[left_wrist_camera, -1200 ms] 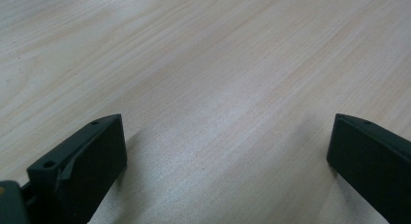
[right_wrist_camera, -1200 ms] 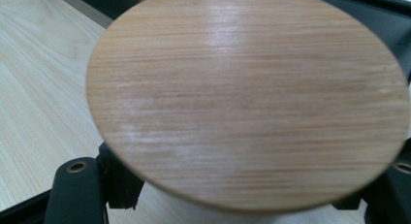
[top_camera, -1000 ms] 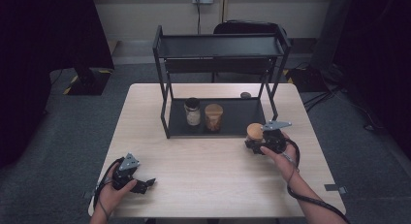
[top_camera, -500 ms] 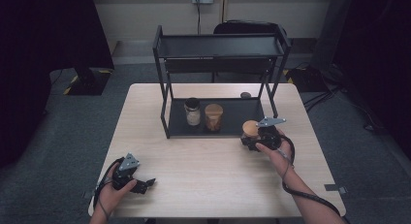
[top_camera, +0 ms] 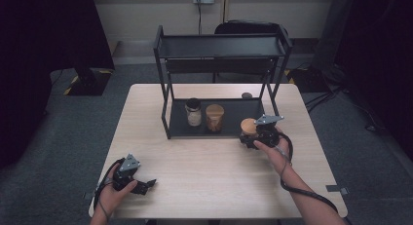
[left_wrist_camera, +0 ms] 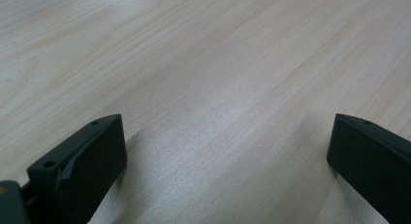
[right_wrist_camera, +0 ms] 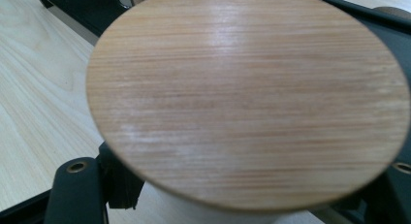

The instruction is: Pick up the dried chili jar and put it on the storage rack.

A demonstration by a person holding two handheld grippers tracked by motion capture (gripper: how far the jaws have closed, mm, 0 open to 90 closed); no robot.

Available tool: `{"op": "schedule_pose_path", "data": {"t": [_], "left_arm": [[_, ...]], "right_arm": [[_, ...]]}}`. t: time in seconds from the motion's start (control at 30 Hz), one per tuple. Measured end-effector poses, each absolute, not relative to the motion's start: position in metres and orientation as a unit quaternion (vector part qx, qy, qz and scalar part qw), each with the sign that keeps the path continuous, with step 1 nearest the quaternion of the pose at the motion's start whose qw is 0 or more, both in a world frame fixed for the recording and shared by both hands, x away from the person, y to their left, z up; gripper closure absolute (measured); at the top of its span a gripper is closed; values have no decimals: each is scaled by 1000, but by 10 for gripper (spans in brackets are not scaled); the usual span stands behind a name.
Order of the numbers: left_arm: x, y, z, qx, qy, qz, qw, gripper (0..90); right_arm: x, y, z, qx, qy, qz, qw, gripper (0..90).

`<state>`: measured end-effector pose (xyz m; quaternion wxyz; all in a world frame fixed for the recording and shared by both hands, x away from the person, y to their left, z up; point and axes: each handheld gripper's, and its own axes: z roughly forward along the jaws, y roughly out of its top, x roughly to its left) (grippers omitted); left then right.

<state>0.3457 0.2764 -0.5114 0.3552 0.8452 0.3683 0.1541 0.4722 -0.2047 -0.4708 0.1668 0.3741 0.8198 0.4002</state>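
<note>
Wooden-lidded jar (top_camera: 249,126) in right gripper (top_camera: 257,137) | pale wood table (top_camera: 219,171) | grey floor (top_camera: 58,137)

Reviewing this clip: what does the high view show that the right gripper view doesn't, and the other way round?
High view alone: the black rack, two jars on its bottom shelf, a dark-lidded jar and a wood-lidded jar, and the left gripper resting open near the table's front left.

Right gripper view alone: the close grain of the wooden lid, with a black jaw at each side of the jar beneath it.

Both share: that held jar in the right gripper at the rack's right front, the rack's base edge and the light wooden table.
</note>
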Motion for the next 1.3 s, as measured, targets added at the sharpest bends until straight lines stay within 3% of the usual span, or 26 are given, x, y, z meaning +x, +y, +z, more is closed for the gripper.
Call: {"op": "schedule_pose_path", "data": {"t": [1.3], "left_arm": [[346, 276, -511, 845, 368, 154, 355, 1]], "right_arm": [[508, -184, -464, 388, 809, 405, 179, 252]]}}
